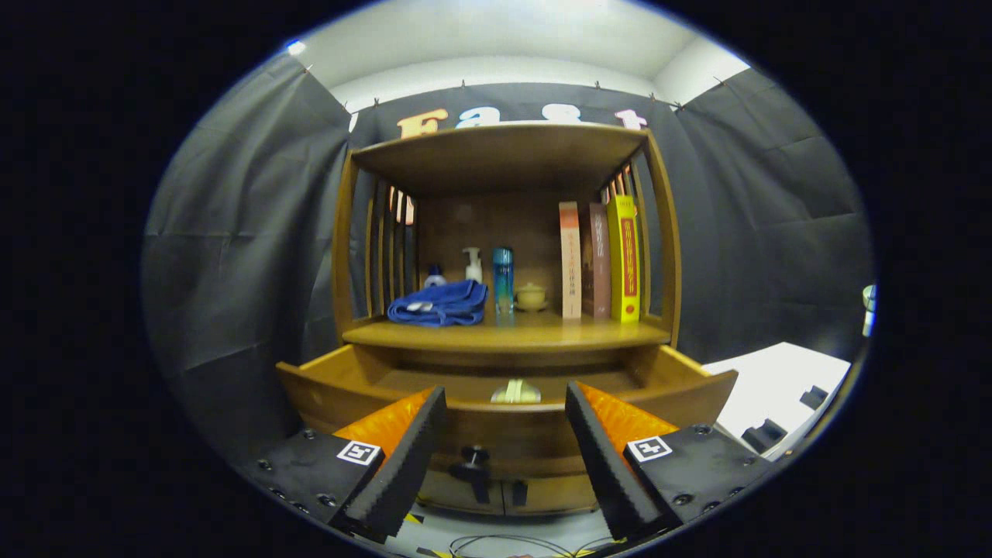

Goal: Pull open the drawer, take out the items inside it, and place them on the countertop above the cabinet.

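Wooden drawer (pixel 504 407) open, ridged fingers (pixel 403 465) spread

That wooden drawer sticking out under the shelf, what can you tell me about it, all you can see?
The drawer is warm brown wood with a smooth, slightly glossy finish. It stands pulled well out from the cabinet, below the countertop that holds the towel, bottles and books. A dark knob sits at the middle of its front panel. Inside, a pale object peeks over the front edge; its shape is unclear. The gripper hangs open before the front panel, touching nothing.
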Available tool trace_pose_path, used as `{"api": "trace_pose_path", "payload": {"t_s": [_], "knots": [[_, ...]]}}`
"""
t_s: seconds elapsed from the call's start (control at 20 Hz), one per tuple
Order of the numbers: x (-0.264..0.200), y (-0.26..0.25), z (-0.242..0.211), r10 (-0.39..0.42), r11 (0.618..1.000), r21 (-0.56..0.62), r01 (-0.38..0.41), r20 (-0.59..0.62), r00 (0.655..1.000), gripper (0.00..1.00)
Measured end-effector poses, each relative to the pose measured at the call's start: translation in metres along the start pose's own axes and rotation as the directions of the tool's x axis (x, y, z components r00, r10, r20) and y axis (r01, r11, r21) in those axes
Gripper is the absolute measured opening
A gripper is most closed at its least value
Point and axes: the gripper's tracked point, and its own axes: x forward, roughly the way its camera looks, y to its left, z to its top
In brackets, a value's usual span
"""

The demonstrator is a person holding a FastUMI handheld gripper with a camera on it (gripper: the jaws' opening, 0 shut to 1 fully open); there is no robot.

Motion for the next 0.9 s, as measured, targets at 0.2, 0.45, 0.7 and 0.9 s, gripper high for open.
{"api": "trace_pose_path", "payload": {"t_s": [0.2, 0.45, 0.7, 0.9], "knots": [[0.038, -0.005, 0.072, 0.008, 0.999, -0.052, -0.005, 0.057, 0.998, 0.99], [0.115, 0.017, 0.055, 0.101, 0.991, -0.076, -0.111, -0.134, 0.986, 0.99], [0.159, 0.005, -0.044, 0.091, 0.996, 0.031, -0.087, -0.473, 0.876, 0.99], [0.166, 0.007, -0.124, 0.102, 0.991, 0.133, -0.021, -0.642, 0.760, 0.99]]}}
